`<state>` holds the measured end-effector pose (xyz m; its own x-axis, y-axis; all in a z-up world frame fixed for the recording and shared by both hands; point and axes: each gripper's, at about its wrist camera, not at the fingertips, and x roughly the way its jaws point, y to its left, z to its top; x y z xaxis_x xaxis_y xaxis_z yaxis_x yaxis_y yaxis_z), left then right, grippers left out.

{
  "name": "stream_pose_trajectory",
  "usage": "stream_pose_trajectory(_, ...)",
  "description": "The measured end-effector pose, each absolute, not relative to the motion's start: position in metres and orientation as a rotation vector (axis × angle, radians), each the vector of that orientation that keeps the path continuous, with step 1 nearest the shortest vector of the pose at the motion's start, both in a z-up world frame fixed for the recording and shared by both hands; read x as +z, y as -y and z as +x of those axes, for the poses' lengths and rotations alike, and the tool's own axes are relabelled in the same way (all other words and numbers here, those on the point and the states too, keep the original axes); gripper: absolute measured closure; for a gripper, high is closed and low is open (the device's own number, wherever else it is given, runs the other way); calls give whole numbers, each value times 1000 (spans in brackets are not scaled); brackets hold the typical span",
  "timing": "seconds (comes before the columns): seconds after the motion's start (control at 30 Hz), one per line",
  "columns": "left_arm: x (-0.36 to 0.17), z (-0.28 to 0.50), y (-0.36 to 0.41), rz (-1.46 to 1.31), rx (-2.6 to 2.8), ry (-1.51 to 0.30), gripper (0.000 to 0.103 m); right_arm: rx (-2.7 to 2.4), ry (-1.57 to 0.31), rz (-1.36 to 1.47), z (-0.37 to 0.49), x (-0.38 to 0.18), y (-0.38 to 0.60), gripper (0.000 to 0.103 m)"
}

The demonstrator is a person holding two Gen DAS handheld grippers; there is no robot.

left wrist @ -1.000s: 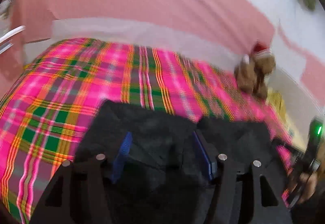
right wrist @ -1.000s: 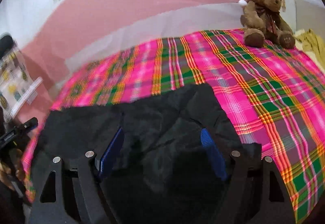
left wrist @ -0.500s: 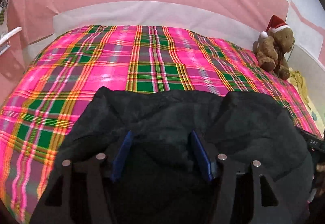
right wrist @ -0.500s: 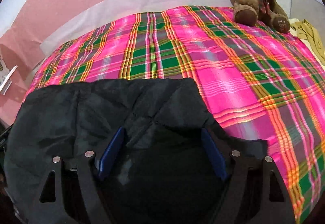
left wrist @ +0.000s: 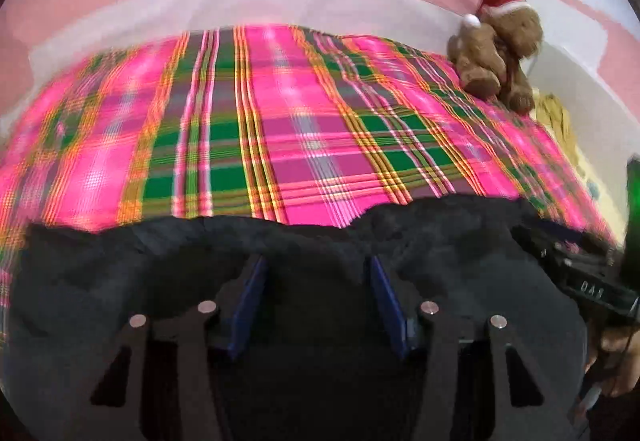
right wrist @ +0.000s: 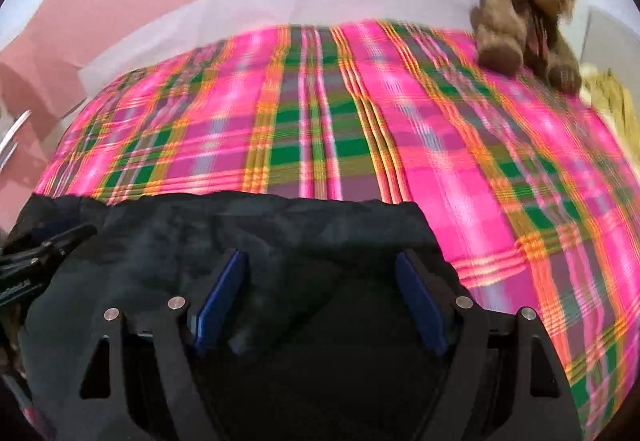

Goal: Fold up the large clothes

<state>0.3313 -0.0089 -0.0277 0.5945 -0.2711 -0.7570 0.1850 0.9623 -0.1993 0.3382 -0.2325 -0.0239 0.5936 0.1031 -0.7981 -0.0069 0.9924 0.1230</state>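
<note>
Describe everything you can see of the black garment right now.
The black garment is a dark, soft, slightly fuzzy-looking cloth, rumpled, spread across the near part of the pink plaid bedcover. Its far edge runs uneven and wavy. It lies under and between the fingers of both the left gripper, whose jaws are closing, and the right gripper. Its near part is hidden.

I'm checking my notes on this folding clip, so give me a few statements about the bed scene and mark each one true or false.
1. The black garment lies on a pink and green plaid blanket. True.
2. The teddy bear wears a blue cap. False: its hat is red and white.
3. The bear sits at the far right of the bed. True.
4. The right gripper is clamped shut. False: its jaws stand wide apart over the black fabric.
5. The left gripper hangs over bare blanket. False: black fabric lies under it, jaws closing.
</note>
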Motion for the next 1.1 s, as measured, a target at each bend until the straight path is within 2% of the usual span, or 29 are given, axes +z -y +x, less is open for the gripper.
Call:
stream_pose_trajectory(0.27, -49, 330, 12, -85, -246, -865, 47, 32, -921, 108, 342, -51, 232, 25)
stream_pose_trajectory(1.1, -52, 332, 16, -68, -240, -866, 48, 22, -882, 112, 341, -58, 232, 25)
